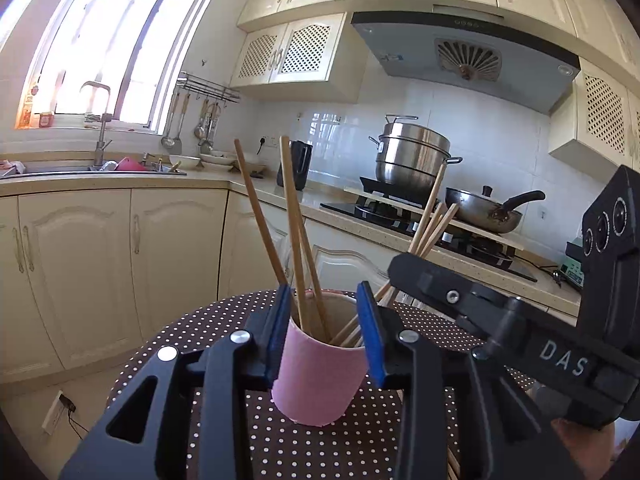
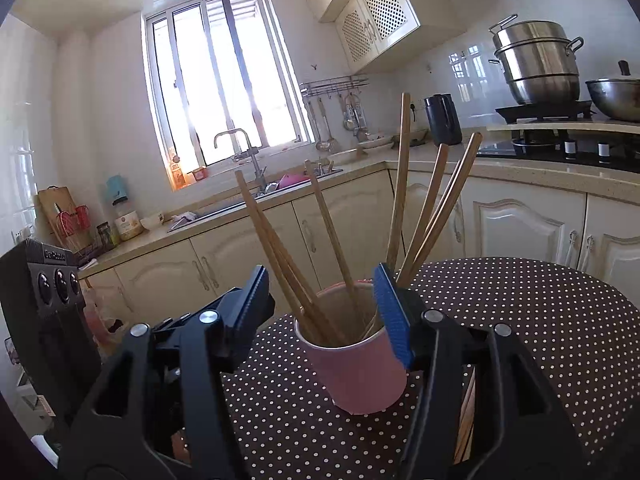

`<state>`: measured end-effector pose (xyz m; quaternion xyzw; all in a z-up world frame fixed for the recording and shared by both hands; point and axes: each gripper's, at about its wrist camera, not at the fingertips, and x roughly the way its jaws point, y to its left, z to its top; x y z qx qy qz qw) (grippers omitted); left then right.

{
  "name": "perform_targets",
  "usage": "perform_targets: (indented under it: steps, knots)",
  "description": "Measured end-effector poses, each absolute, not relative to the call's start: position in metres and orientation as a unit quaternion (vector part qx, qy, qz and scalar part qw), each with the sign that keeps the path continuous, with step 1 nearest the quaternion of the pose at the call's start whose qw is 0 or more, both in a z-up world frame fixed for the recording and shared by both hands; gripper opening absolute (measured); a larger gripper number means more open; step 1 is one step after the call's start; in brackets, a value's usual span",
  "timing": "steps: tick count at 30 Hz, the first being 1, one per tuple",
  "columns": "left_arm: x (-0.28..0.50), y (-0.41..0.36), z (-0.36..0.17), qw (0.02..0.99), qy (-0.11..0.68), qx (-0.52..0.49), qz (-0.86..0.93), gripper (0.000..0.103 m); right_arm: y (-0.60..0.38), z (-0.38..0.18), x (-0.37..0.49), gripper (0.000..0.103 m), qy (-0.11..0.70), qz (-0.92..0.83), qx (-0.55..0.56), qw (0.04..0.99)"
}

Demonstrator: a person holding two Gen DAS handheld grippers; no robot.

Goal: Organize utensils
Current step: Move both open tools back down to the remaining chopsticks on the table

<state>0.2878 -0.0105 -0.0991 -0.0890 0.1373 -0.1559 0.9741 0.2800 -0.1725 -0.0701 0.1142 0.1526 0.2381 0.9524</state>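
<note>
The pink cup (holding chopsticks) stands between the parted, empty left hand-held gripper fingers.

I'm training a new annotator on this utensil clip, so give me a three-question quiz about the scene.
1. True or false: the pink cup stands upright on the dotted table.
2. Which utensils are inside the cup? A) spoons B) chopsticks C) forks
3. In the left wrist view, where does the cup sit with respect to the left gripper?

Key
1. True.
2. B. Several wooden chopsticks lean against the rim.
3. Between its blue pads, which flank the cup. A gap shows at the right pad; contact at the other cannot be told.
</note>
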Motion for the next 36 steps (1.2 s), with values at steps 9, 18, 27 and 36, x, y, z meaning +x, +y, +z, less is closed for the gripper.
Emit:
perform_targets:
  steps: [9, 18, 27, 36]
  knots:
    - [0.248, 0.001, -0.084, 0.977, 0.127, -0.095, -0.139, 0.048, -0.189, -0.05, 0.243, 0.058, 0.139, 0.225, 0.117, 0.957]
    - [0.211, 0.001, -0.068, 0.98, 0.12, -0.089, -0.132, 0.051, -0.196, -0.039, 0.206, 0.06, 0.135, 0.219, 0.114, 0.959]
    - [0.184, -0.004, -0.059, 0.981, 0.116, -0.077, -0.131, 0.052, -0.196, -0.037, 0.176, 0.062, 0.136, 0.22, 0.105, 0.96]
    - [0.168, -0.013, -0.057, 0.981, 0.128, -0.068, -0.132, 0.053, -0.203, -0.039, 0.157, 0.062, 0.139, 0.214, 0.086, 0.963]
